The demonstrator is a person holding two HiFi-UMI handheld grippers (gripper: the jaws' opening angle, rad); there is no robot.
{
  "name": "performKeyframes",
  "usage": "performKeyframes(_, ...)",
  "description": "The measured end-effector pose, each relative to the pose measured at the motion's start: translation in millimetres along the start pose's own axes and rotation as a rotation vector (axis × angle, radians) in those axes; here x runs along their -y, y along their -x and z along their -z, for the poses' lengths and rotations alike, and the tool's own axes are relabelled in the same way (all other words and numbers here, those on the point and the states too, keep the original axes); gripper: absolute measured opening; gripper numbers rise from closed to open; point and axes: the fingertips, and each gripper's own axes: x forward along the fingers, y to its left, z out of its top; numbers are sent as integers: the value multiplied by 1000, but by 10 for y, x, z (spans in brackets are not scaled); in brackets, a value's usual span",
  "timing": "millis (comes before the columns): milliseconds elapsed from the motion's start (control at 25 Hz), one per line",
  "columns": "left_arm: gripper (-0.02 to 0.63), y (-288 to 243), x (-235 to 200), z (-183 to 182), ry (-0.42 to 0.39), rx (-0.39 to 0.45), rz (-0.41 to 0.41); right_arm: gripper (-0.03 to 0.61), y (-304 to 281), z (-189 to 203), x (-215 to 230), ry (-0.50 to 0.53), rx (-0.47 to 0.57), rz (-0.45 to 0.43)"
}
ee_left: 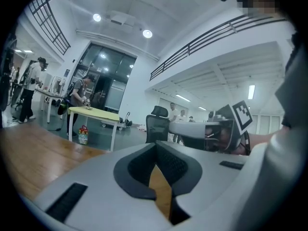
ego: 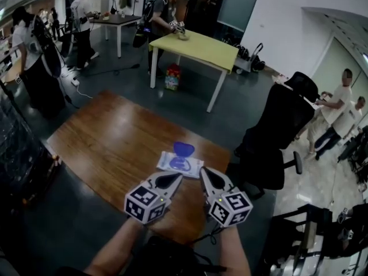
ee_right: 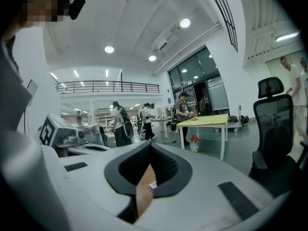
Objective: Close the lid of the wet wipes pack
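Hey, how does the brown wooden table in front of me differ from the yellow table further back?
The wooden table is dark brown and close by; the yellow table stands farther back on white legs. The wooden table carries the wet wipes pack with its blue lid flipped open; at the yellow table a person works. Both are rectangular.

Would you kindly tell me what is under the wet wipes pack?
The wet wipes pack lies flat on the brown wooden table, blue lid flipped open. The patch directly beneath the pack is covered.

Lab hall — yellow worktable (ego: 202, 49), office chair (ego: 278, 125).
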Motion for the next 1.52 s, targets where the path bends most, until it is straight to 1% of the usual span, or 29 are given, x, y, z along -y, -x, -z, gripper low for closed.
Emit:
performKeyframes(120, 2, -113, -160, 30, -1, -14, -37, 11, -200, 71, 235, -6, -26, 8)
performKeyframes(280, 2, -282, -355, 121, -23, -26, -100, 11, -483, 293, 513, 1, -93, -29)
performKeyframes(480, 2, -530, -393, 234, -29, -47, -159, 11, -743, 526, 842, 6, -154, -76)
performKeyframes(720, 2, -816, -474, 528, -15, -102, -207, 11, -1144, 951, 1268, -7, -250, -112)
performKeyframes(880, 2, -906, -606, 660, 8, -133, -251, 11, -1465, 1202, 1497, 12, -307, -106)
performKeyframes(1080, 2, -967, -721, 777, 40, -153, -296, 11, -1784, 1460, 1807, 40, -352, -66)
performKeyframes(1200, 2, -984, -773, 808, 57, -159, -316, 11, -1910, 1561, 1893, 33, -371, -74)
performKeyframes(1320, 2, -996, -809, 854, 72, -164, -329, 11, -2048, 1638, 1941, -6, -390, -103)
performKeyframes(1520, 2, -1017, -846, 913, 88, -172, -350, 11, -2204, 1681, 1914, 5, -418, -190)
